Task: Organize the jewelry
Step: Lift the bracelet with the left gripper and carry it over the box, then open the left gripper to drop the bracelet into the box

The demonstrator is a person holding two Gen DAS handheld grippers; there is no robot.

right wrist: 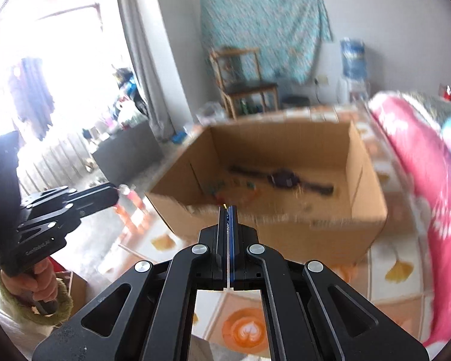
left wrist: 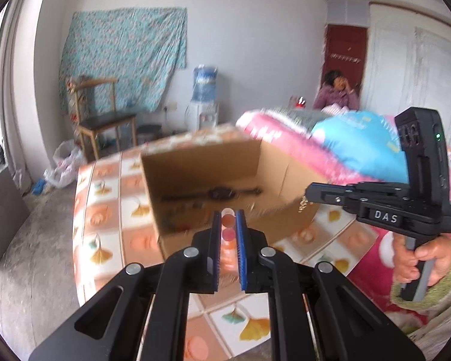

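Observation:
An open cardboard box point(left wrist: 285, 177) point(right wrist: 366, 198) stands on the patterned bed cover. A dark wristwatch point(left wrist: 216, 193) point(right wrist: 282, 179) and some small colourful pieces lie on its floor. My left gripper point(left wrist: 228, 215) is shut on a string of pink and orange beads point(left wrist: 228, 234), held just in front of the box's near wall; from the right wrist view the beads point(right wrist: 132, 201) hang from its tip. My right gripper point(right wrist: 228, 209) is shut on a thin gold chain point(left wrist: 302, 204), whose end dangles at the box's right rim.
Pink and blue bedding point(left wrist: 345, 147) point(right wrist: 406, 150) is piled right of the box. A wooden chair point(left wrist: 102, 117), a water dispenser point(left wrist: 206, 96) and a seated person point(left wrist: 336, 90) are beyond the bed. The bed cover's point(left wrist: 105, 210) left edge drops to the floor.

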